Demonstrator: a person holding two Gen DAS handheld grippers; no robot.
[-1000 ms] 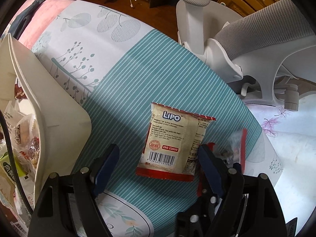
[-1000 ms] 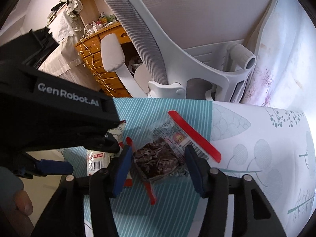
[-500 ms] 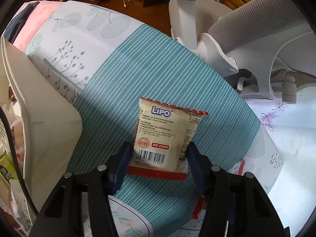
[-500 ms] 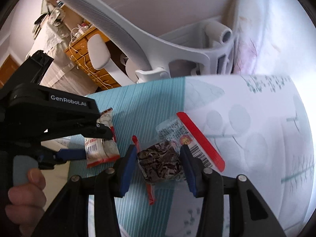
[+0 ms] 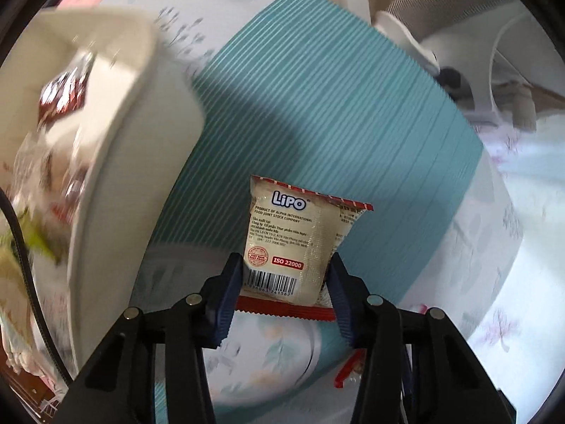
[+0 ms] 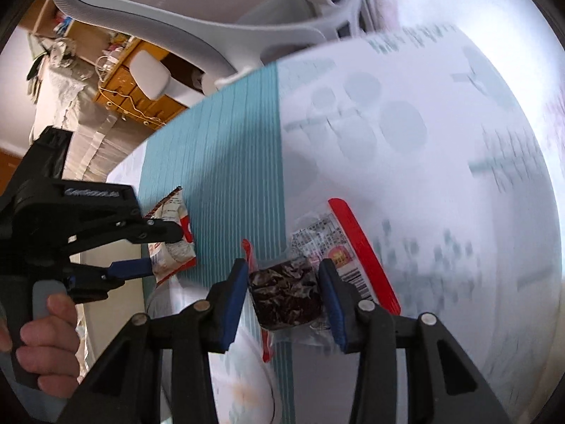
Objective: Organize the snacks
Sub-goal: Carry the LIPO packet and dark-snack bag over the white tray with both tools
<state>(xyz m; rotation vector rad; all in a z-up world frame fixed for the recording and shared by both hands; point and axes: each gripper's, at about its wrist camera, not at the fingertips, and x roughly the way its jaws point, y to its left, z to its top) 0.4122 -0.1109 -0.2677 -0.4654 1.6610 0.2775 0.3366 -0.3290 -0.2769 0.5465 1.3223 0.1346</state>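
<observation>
Up at the left of the left wrist view, a cream bin (image 5: 116, 162) with smooth rounded walls and a thick rim stands on the tabletop (image 5: 335, 113). Inside it lies a blurred heap of crinkly wrapped snacks (image 5: 60, 88), one dark red and shiny, others pale or green; what each one is cannot be told.

The tabletop wears a glossy patterned cover: a teal panel ruled with thin white stripes, flanked by white panels printed with grey-green leaves and twigs.

The left gripper (image 5: 286, 275) has just been closing its jaws, and the ribbed blue pads now pinch the Lipo packet (image 5: 300, 233) by its lower edges. This packet is a flat, pillow-shaped pouch of translucent cream film with serrated red seams top and bottom, a barcode and a red stamp. It hangs in the jaws, just beside the bin wall.

The right gripper (image 6: 282, 282) has likewise been closing its jaws, and they press on the dark snack pack (image 6: 286, 293), a clear wrinkled wrapper over a lumpy brown-black block, with a red strip and printed label along its right side. From that view a hand (image 6: 46, 346) grips the left tool's grey handle.

A white office chair (image 6: 197, 10) with a mesh back stands beyond the tabletop.
</observation>
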